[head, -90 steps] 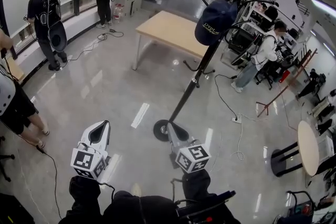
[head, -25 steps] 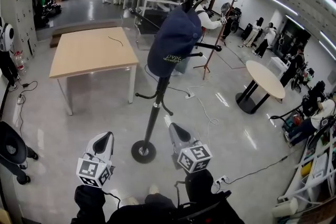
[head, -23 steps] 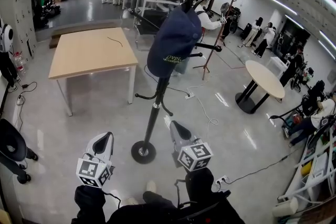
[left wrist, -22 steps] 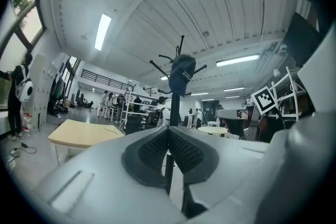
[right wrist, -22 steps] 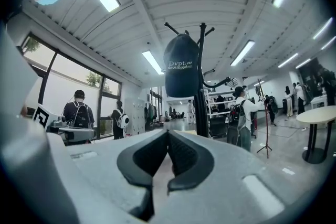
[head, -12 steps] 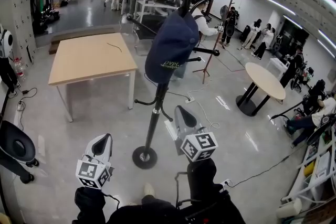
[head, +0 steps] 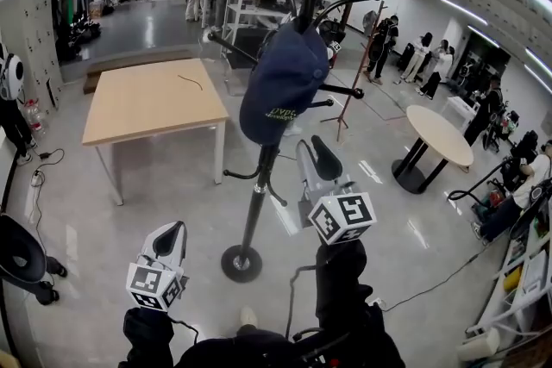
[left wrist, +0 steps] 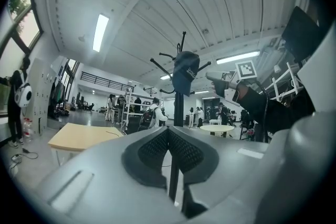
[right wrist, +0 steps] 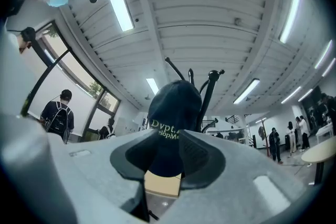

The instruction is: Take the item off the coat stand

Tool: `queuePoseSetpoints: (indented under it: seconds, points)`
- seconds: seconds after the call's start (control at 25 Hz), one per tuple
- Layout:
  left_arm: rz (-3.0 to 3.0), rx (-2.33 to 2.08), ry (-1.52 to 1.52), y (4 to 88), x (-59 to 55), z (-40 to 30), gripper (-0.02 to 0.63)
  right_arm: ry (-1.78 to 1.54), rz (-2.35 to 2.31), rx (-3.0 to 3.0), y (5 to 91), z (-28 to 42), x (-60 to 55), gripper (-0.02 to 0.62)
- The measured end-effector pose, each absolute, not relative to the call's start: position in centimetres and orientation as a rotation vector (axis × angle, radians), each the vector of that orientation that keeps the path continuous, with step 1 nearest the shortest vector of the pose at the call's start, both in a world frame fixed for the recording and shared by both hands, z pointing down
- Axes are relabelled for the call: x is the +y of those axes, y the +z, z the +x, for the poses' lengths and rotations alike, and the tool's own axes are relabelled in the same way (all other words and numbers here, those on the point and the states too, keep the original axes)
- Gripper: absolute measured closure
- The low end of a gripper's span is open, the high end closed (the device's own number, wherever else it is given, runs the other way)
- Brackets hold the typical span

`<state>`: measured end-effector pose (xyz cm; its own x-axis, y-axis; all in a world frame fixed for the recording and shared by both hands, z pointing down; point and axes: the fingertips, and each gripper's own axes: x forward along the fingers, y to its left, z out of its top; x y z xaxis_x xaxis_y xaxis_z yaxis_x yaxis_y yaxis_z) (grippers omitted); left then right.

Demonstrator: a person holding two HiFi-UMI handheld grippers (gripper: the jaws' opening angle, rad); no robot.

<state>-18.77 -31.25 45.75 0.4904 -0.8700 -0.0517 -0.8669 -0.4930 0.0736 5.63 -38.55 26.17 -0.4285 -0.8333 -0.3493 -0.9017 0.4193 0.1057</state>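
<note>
Right gripper view: cap [right wrist: 174,105] ahead of right hand-held gripper [right wrist: 168,138]

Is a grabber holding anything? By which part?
Nothing is held. The right gripper has just been opening its jaws, empty, short of the cap hanging on the coat stand. The left gripper is shut, empty.
</note>
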Motion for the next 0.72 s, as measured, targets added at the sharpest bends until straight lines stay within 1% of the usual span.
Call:
queuePoseSetpoints:
  seconds: [0.2, 0.48, 0.72]
  points:
    - [2.678, -1.563, -0.126, 45.7, -31.6, -18.8, 0.603, 0.471, -1.527, 2.449, 24.7, 4.8, -39.6, 0.465]
    - [2.665, -1.567, -0.115, 46.4, -31.7, -19.1, 0.603, 0.462, -1.524, 2.431, 23.9, 5.0, -40.7, 0.417]
    - [2.658, -1.578, -0.109, 46.5, -31.9, -19.6, 0.603, 0.44, -1.497, 2.449, 22.5, 4.5, -42.1, 0.394]
